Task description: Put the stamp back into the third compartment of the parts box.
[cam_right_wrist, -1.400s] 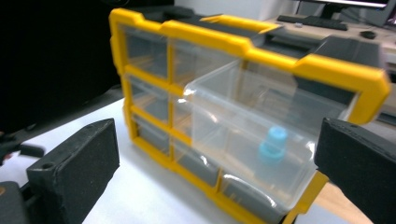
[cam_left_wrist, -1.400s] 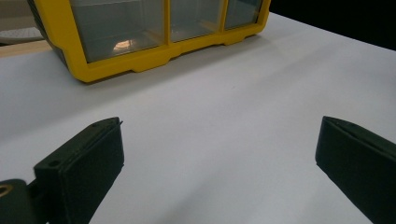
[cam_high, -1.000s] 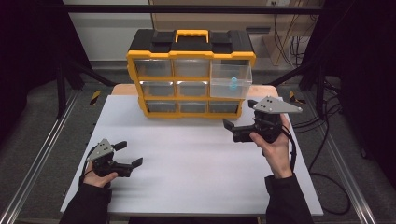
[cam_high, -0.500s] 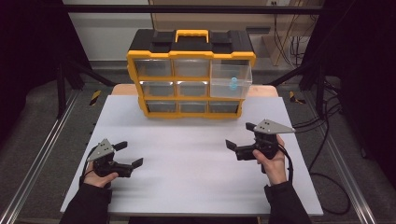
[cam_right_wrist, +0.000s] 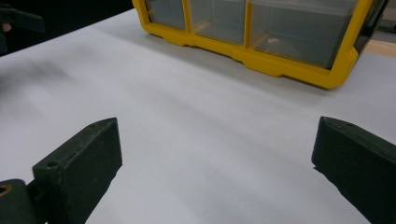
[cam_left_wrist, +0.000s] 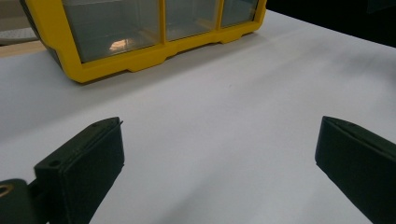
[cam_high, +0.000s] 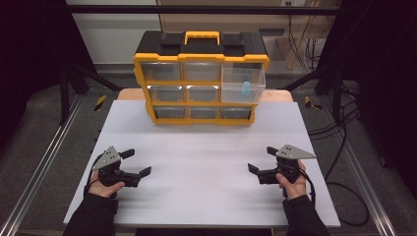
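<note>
Claws first: the left claw sits low at the near left of the white counter, held in the person's left hand, its two black jaws spread wide with nothing between them. In the left gripper view the jaws stand far apart at the picture's bottom corners over bare white surface. The right claw is at the near right, held in the right hand, jaws likewise spread wide and holding nothing; a grey three-cornered plate tops it. The right gripper view shows the same wide gap above the bare counter. Whether either claw touches the surface cannot be told.

At the far edge of the counter, well apart from both claws, stands a yellow and black drawer cabinet with a yellow carry handle on top and three rows of clear drawers. The open drawer (upper right, spanning the top two rows) is pulled out toward the person, and a small light-blue object lies inside it. The other drawers are pushed in. The open stretch of counter between the claws and the cabinet is bare.
</note>
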The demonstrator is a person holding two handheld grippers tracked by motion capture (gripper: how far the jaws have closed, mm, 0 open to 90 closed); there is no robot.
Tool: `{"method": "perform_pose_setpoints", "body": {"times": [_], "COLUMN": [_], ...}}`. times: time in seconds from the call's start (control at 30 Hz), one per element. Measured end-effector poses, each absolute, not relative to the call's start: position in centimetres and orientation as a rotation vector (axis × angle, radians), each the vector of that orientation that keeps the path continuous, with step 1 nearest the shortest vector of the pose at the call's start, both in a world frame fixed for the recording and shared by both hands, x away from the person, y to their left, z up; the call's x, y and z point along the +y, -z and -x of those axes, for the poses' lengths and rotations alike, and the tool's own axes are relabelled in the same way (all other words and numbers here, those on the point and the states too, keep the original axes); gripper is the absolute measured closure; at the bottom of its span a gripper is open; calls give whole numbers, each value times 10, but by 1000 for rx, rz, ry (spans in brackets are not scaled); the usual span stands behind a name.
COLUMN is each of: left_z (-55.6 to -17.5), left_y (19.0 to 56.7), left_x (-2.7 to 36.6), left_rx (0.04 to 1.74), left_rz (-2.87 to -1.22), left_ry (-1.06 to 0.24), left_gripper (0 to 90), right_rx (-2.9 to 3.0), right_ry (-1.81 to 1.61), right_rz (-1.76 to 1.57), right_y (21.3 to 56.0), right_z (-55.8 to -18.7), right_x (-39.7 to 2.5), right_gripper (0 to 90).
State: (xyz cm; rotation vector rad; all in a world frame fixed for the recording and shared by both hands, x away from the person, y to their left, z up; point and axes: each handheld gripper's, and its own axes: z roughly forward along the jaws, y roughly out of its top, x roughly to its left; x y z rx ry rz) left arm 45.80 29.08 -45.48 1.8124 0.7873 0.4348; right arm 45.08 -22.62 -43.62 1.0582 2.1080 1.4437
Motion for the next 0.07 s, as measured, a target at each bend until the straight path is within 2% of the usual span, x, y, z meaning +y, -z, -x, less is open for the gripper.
{"method": "perform_pose_setpoints", "body": {"times": [0.07], "left_z": [-458], "left_y": [455], "left_x": [290], "left_rx": [786], "left_rz": [-1815], "left_ry": [-434], "left_gripper": [11], "right_rx": [2103], "right_ry": [-1439], "right_rz": [-1050], "right_y": [439], "right_z": [-448], "right_x": [-229], "right_gripper": [20]}}
